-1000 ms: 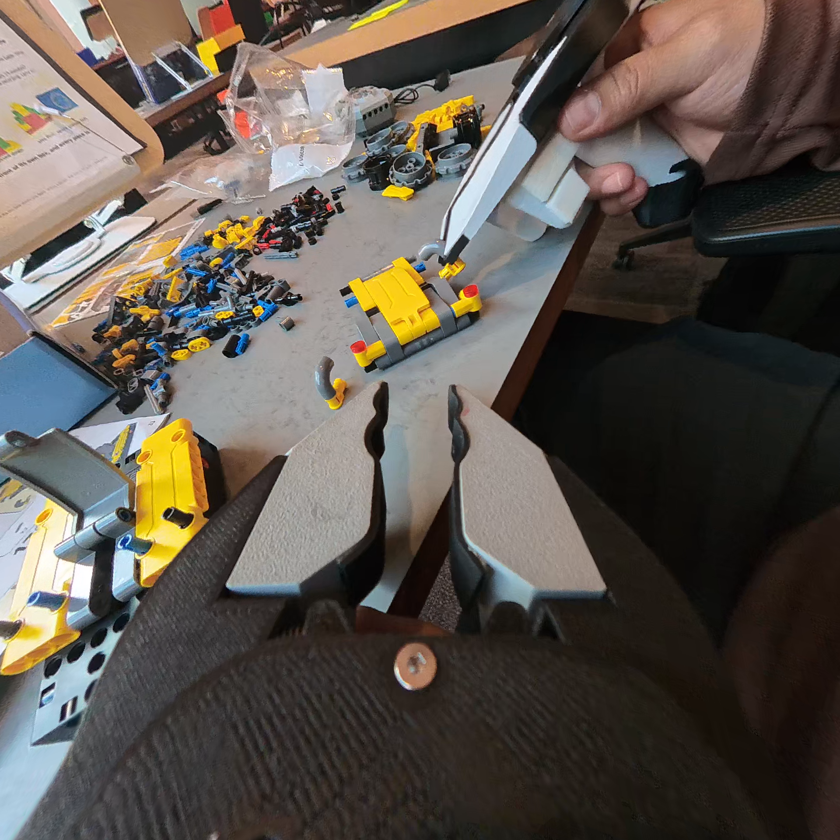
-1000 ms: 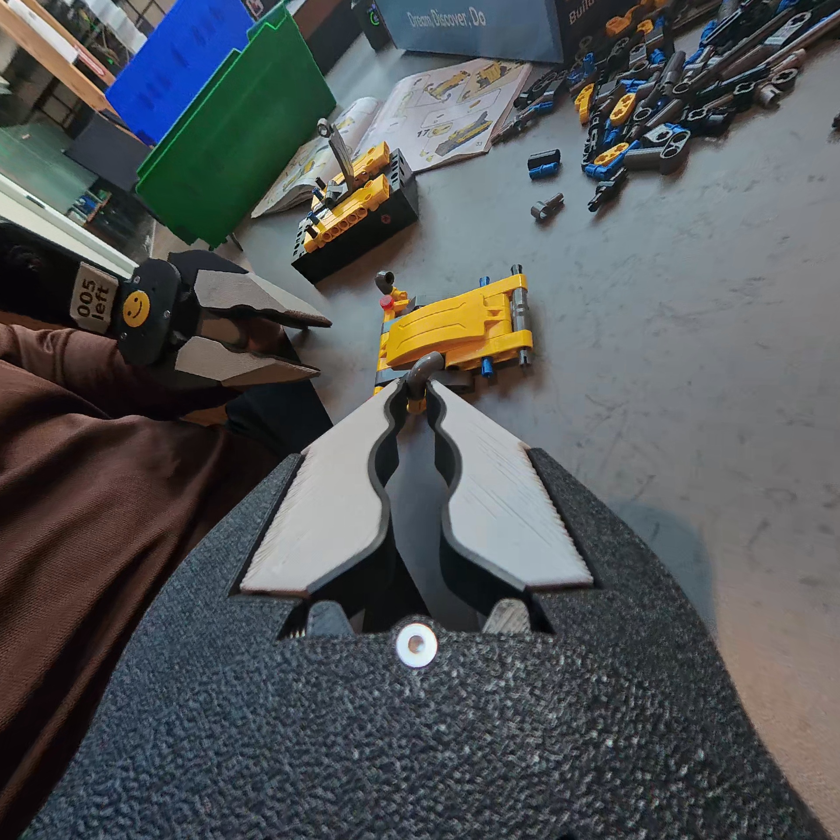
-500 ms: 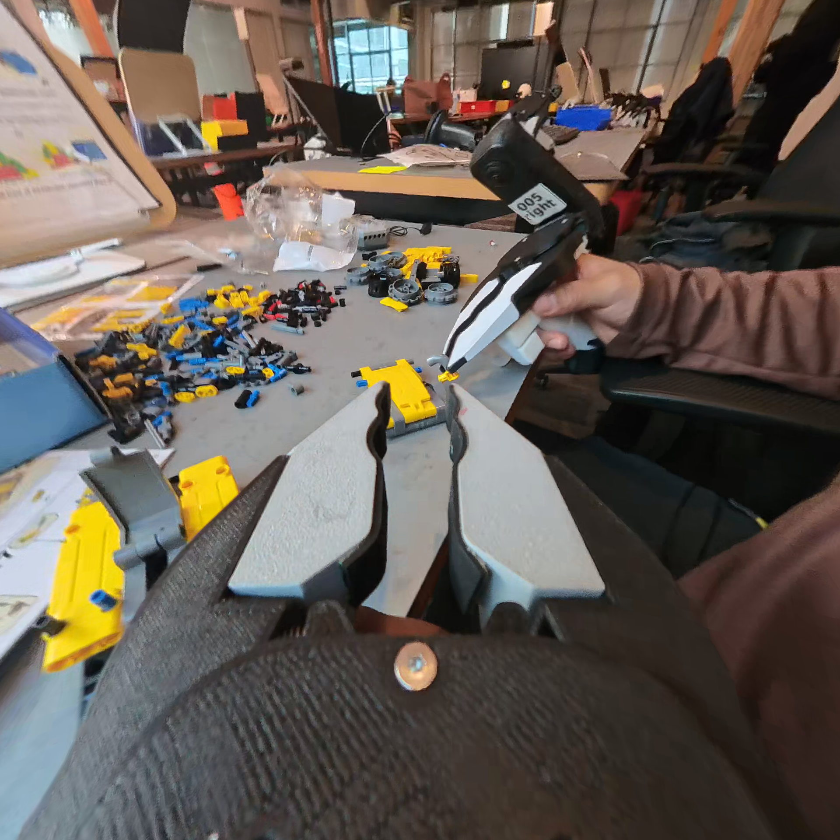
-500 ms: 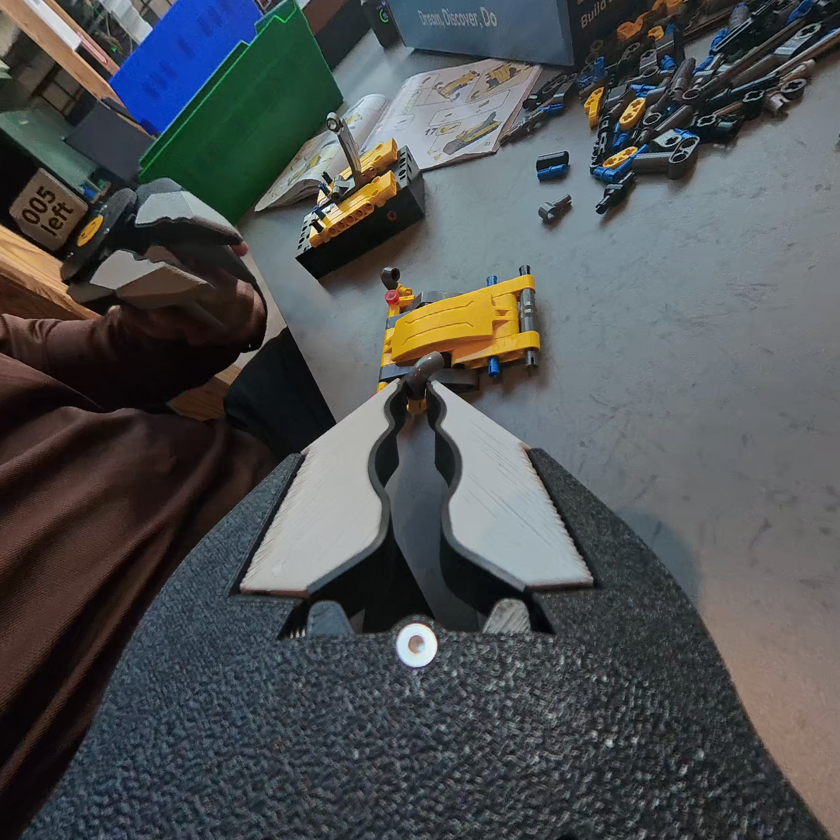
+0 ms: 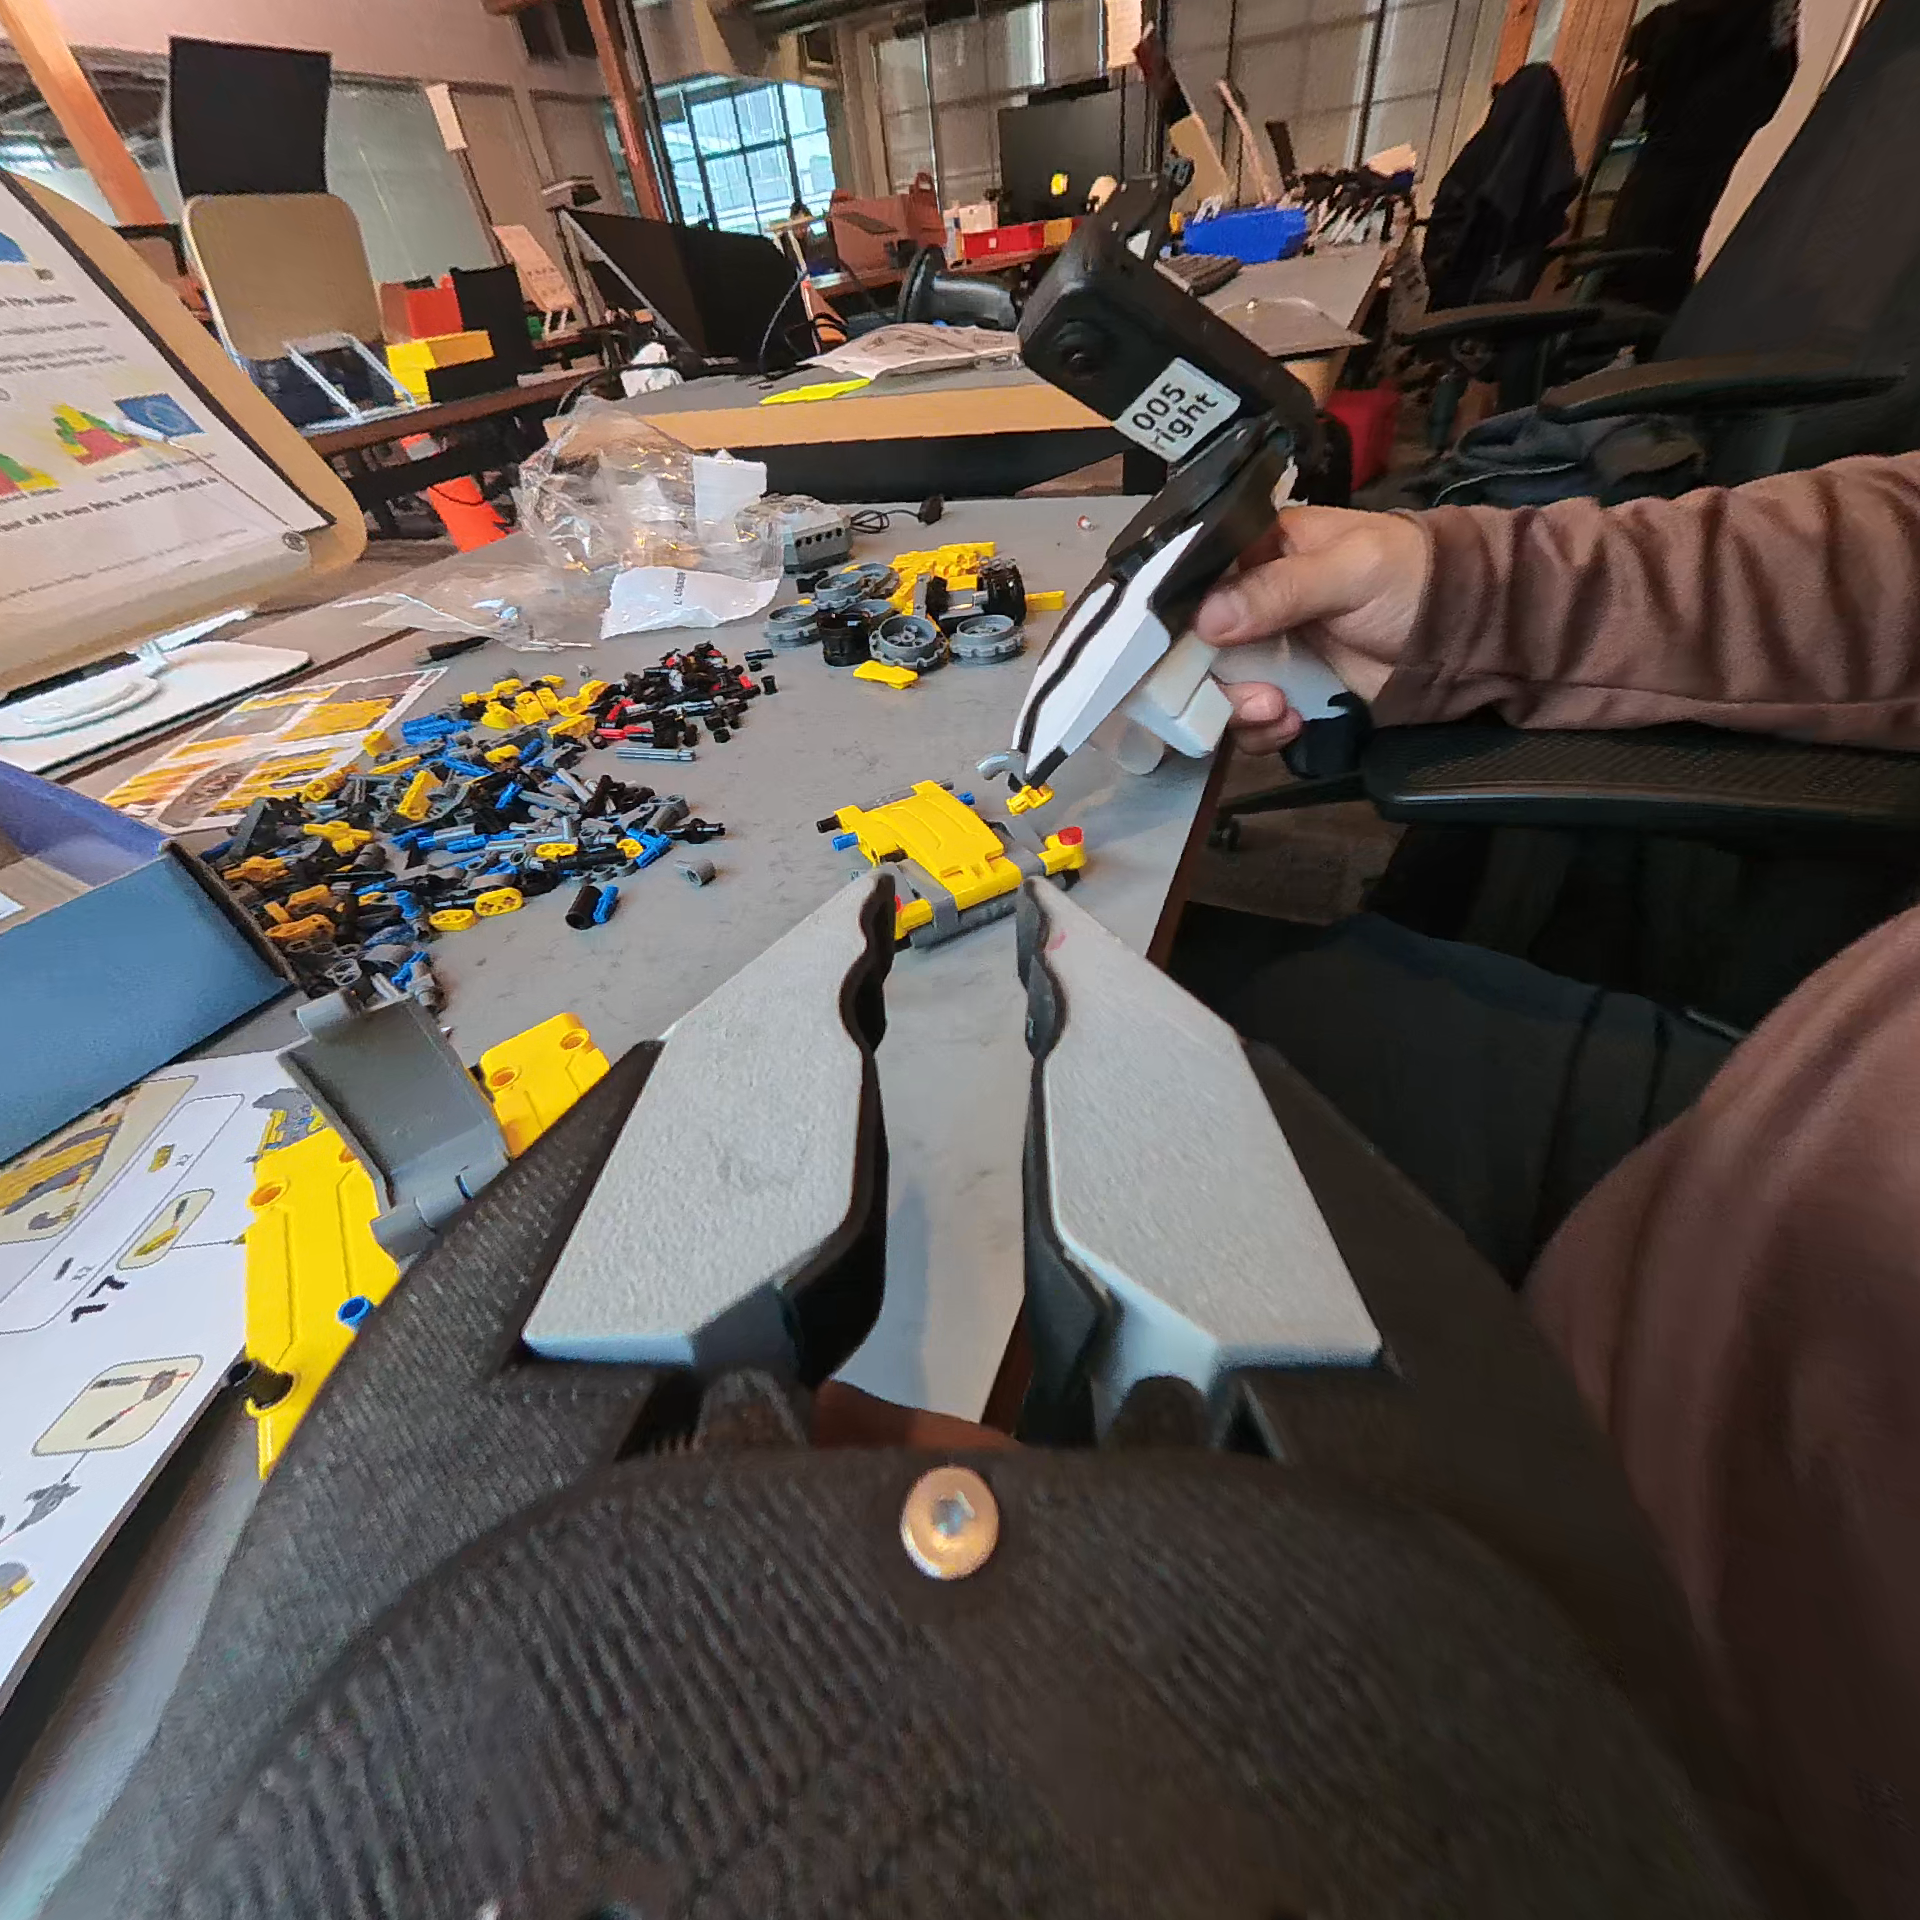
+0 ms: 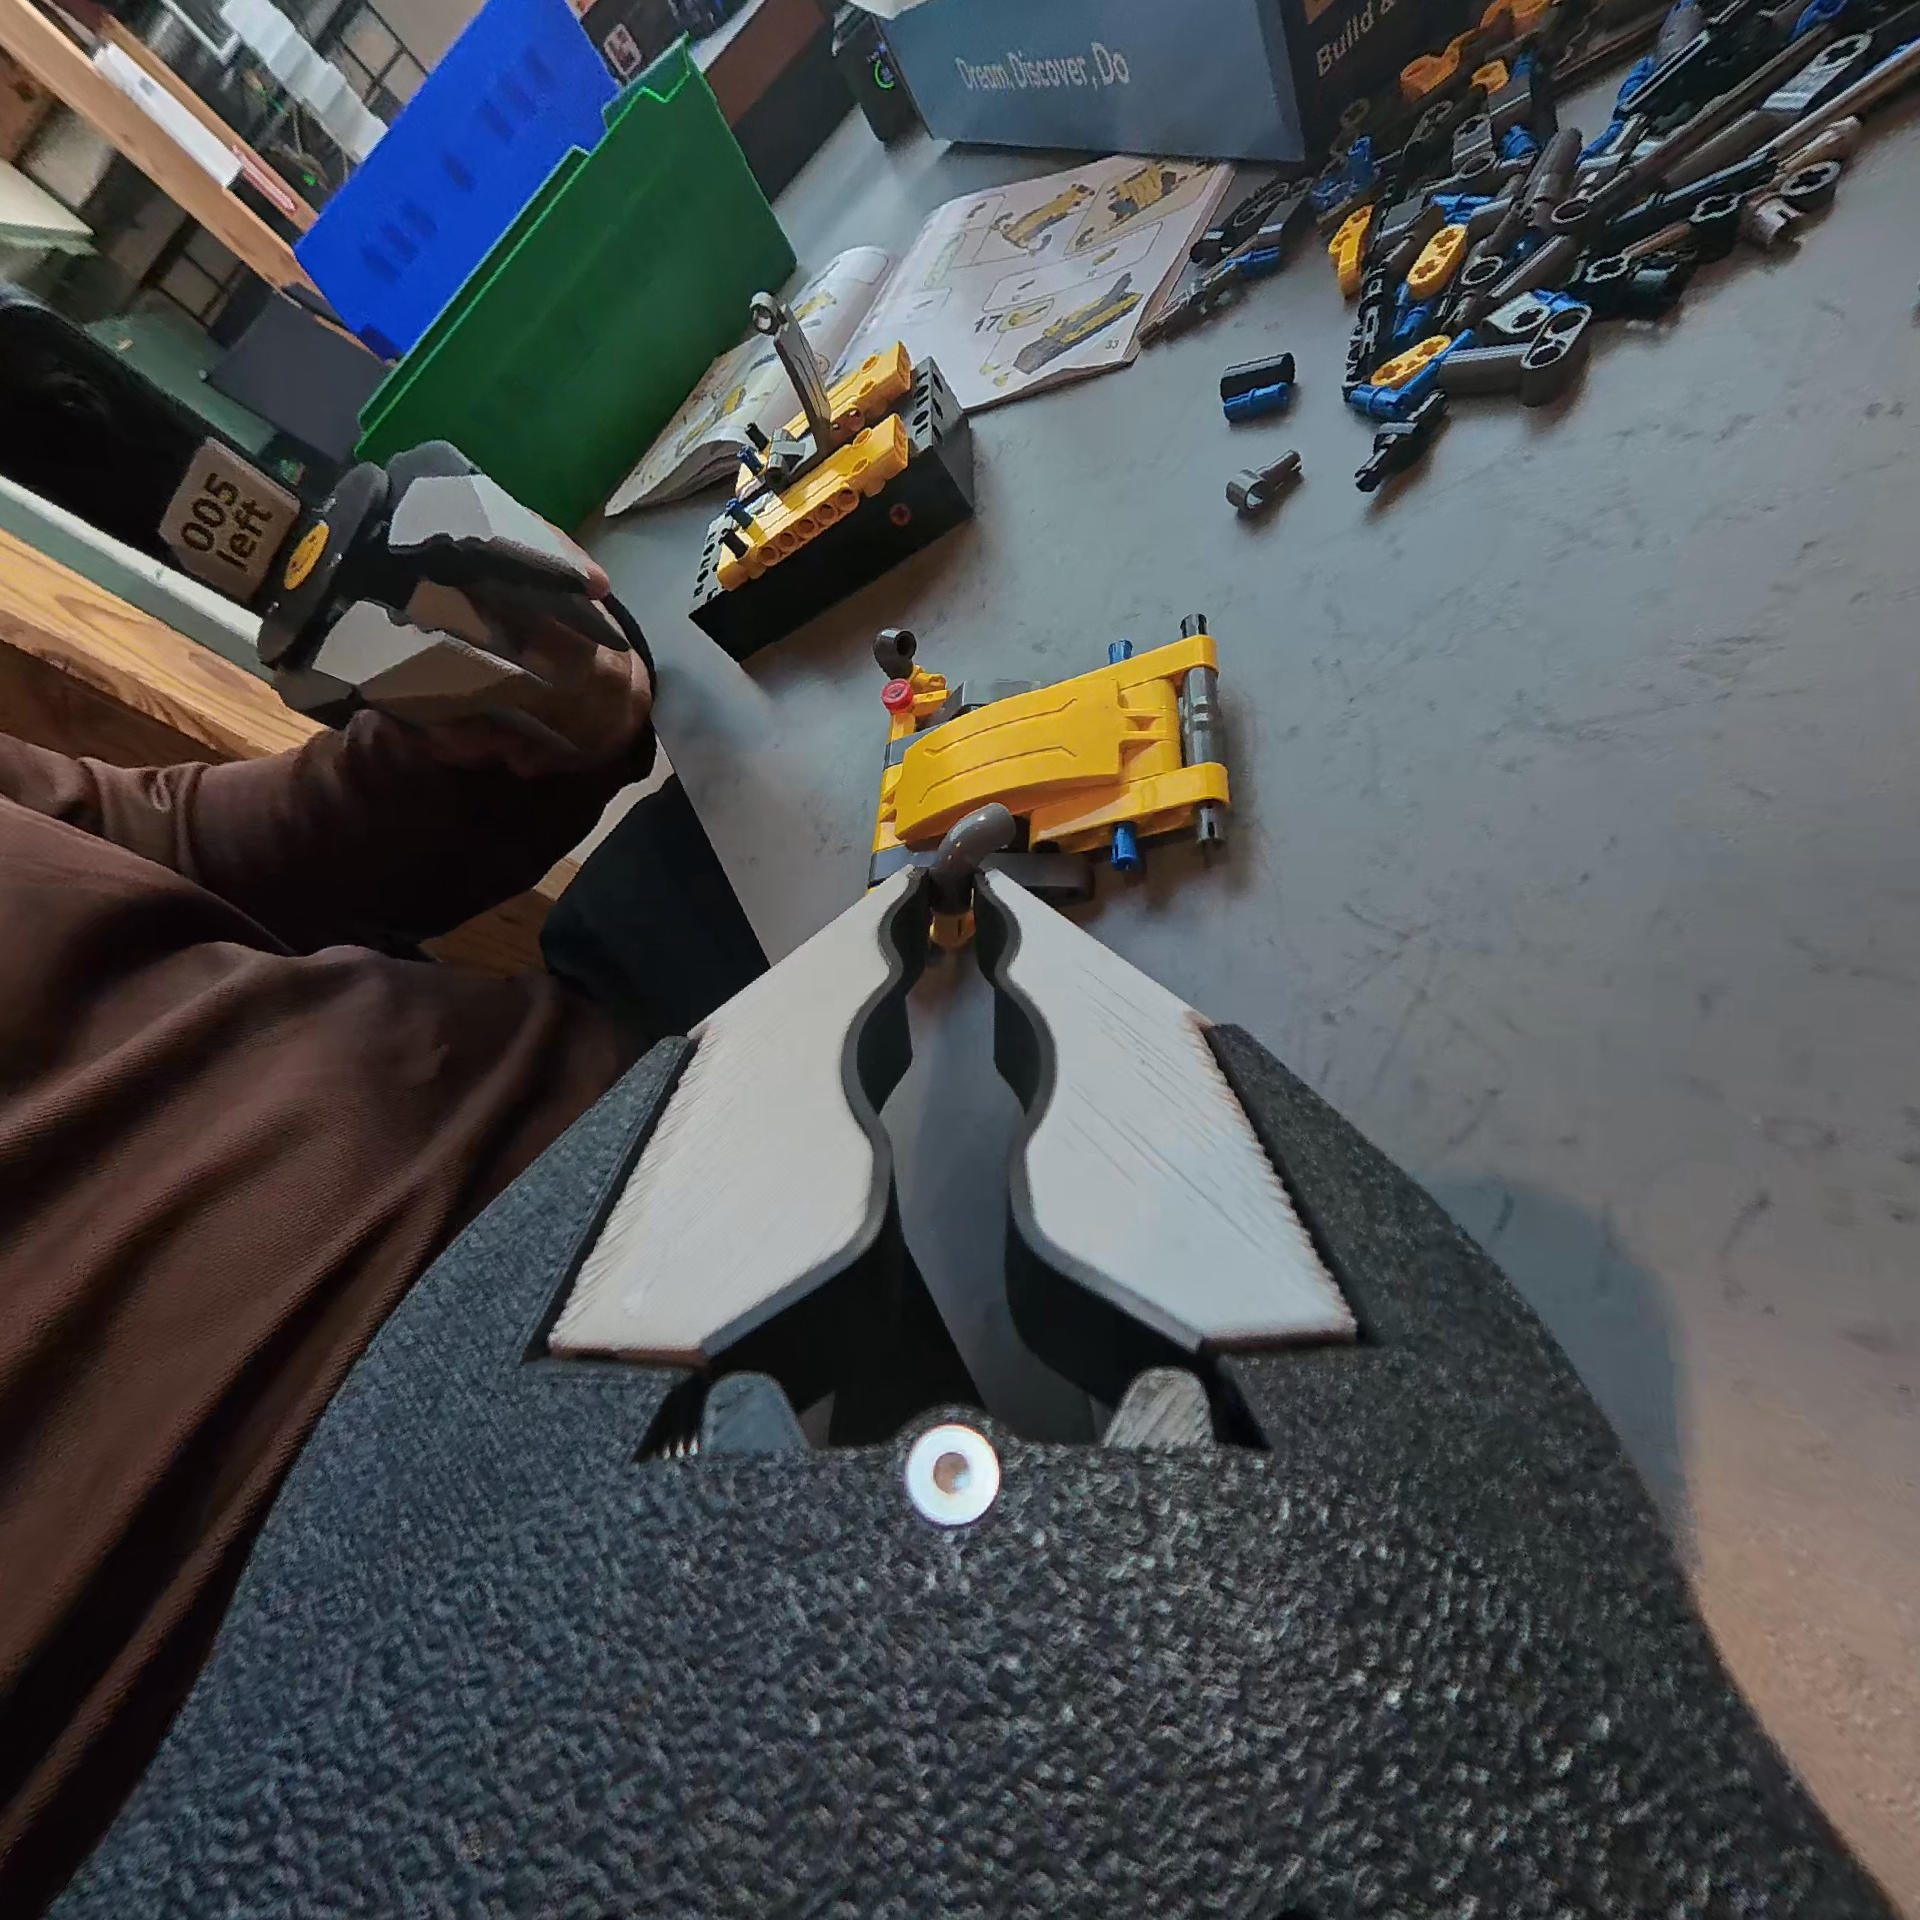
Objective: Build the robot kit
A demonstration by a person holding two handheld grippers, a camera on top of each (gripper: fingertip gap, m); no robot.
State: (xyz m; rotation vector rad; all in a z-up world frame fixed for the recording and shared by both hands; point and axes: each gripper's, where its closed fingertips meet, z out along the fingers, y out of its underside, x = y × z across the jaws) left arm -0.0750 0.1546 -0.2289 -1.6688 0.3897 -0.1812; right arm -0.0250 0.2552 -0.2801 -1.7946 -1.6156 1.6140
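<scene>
My right gripper (image 6: 945, 883) is shut on a small grey bent piece with a yellow connector (image 6: 964, 844) and holds it just above the near end of a yellow and grey brick assembly (image 6: 1049, 748) on the grey table (image 6: 1507, 831). A second small grey and yellow piece (image 6: 900, 665) stands by the assembly's far left corner. My left gripper (image 5: 956, 914) is open and empty, at the table's front edge, pointing at the same assembly (image 5: 935, 842). In the left wrist view the right gripper (image 5: 1029, 769) is over the assembly. The left gripper also shows in the right wrist view (image 6: 468, 623).
A larger yellow, grey and black build (image 6: 831, 488) stands on an instruction booklet (image 6: 1039, 260). A pile of loose parts (image 5: 468, 810) lies mid-table, with wheels (image 5: 904, 634) and a plastic bag (image 5: 644, 520) behind. A blue box (image 5: 104, 966) stands left. The table edge (image 5: 1174, 883) runs right. Some 12 cm of space lies between my two pairs of fingers.
My left gripper has tilted up from looking down at the table and come nearer the yellow assembly. My right gripper keeps its hold on the small piece, almost still.
</scene>
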